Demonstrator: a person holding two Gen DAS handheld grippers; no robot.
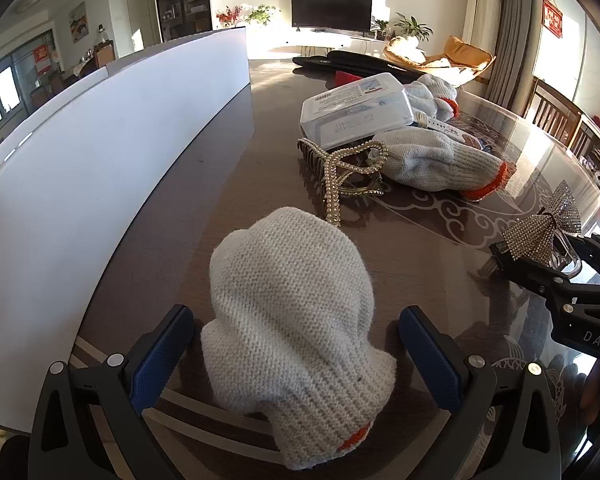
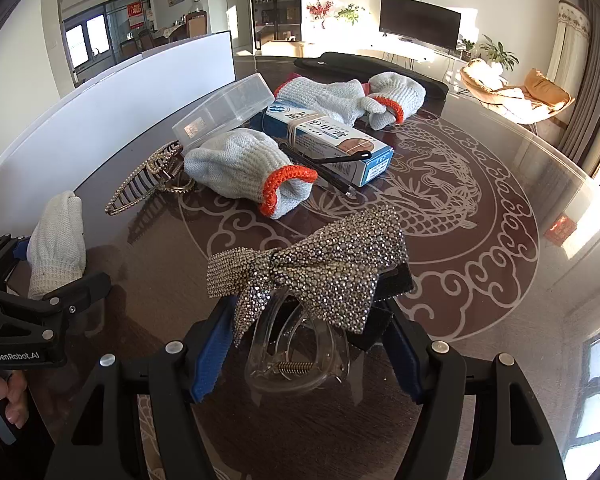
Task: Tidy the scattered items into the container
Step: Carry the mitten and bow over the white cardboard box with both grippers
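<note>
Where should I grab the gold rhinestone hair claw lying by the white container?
Grip the gold hair claw across its beaded spine, coming from above. It lies on its side with teeth splayed toward the white container, and a knit glove crowds its other end.

Crumpled white knit glove (image 1: 288,320) with orange cuff, lower centre of left view. Rhinestone bow clip (image 2: 312,268) centre of right view. White container (image 1: 112,152) at left.
</note>
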